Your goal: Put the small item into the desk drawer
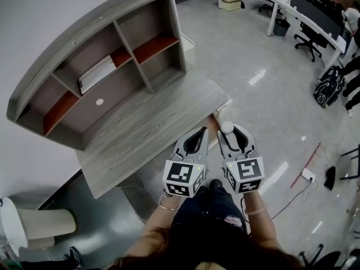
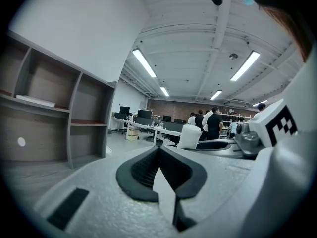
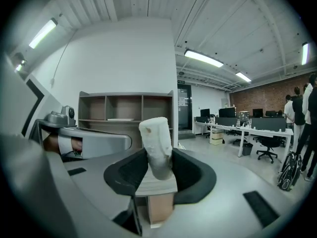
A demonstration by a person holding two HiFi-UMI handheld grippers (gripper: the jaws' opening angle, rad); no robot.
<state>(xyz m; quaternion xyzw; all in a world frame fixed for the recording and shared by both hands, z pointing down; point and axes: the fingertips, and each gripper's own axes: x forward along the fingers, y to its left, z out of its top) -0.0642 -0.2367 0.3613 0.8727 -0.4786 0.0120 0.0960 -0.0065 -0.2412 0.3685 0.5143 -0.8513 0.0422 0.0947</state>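
Note:
The small item (image 1: 226, 127) is a white, roughly cylindrical piece. My right gripper (image 1: 228, 130) is shut on it, just off the right end of the grey wooden desk (image 1: 140, 134). In the right gripper view the item (image 3: 156, 143) stands up tilted between the black pads (image 3: 195, 175) of that gripper (image 3: 157, 157). Under it shows a grey-topped, brown-sided edge of the desk (image 3: 159, 205). My left gripper (image 1: 198, 135) hovers beside the right one, its tips together with nothing between them. In the left gripper view this gripper (image 2: 159, 150) points at the hutch. A brown strip (image 1: 214, 122) shows under the desk's end.
A grey hutch (image 1: 101, 55) with red-lined shelves stands on the desk, with white papers (image 1: 97, 73) on one shelf. Office desks and chairs (image 1: 308, 38) stand far right, with a backpack (image 1: 329, 86) and floor cables (image 1: 306, 176). A white bin (image 1: 11, 226) is at the lower left.

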